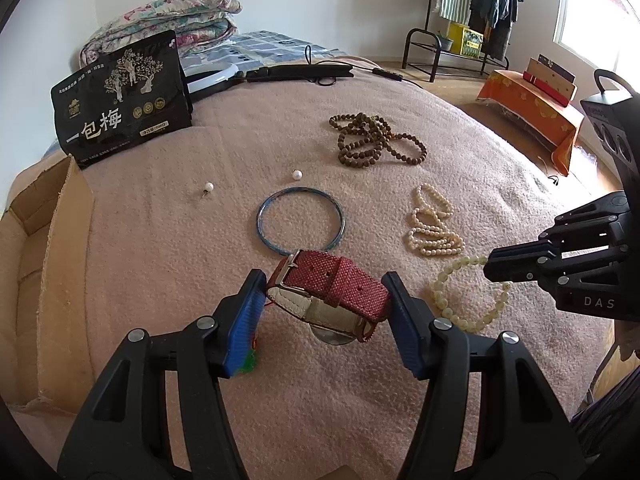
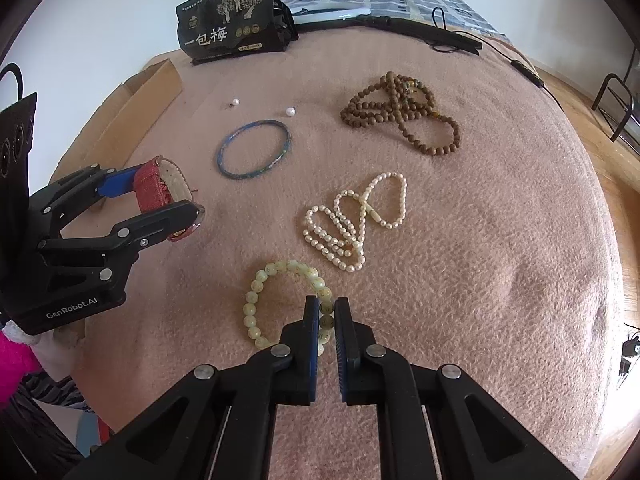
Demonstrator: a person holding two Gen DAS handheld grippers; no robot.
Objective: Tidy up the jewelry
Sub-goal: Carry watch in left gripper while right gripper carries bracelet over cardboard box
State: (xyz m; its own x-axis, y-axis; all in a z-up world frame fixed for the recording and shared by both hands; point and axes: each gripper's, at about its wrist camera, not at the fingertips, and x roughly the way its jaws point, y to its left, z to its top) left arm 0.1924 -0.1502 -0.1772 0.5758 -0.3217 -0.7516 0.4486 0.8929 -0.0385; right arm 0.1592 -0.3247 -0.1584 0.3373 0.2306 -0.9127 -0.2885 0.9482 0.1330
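Watch (image 1: pixel 332 298) face: hidden beneath red strap.
Cardboard box (image 1: pixel 44 248): cut off at left edge.
Bracelet (image 2: pixel 280 300) beads: partly covered by right gripper (image 2: pixel 327 312).

My left camera looks steeply down along its fingers, close over the pink blanket (image 1: pixel 168 264), facing the black bag (image 1: pixel 122 100). My right camera sits near the blanket's front edge, pitched down harder. Both share the bangle (image 1: pixel 300 220), the beads (image 2: pixel 400 118) and each other's gripper.

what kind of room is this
Most likely a bedroom at home: the jewelry lies on a pink blanket spread over what looks like a bed, a folded quilt sits at the far end, and a clothes rack stands by the window.
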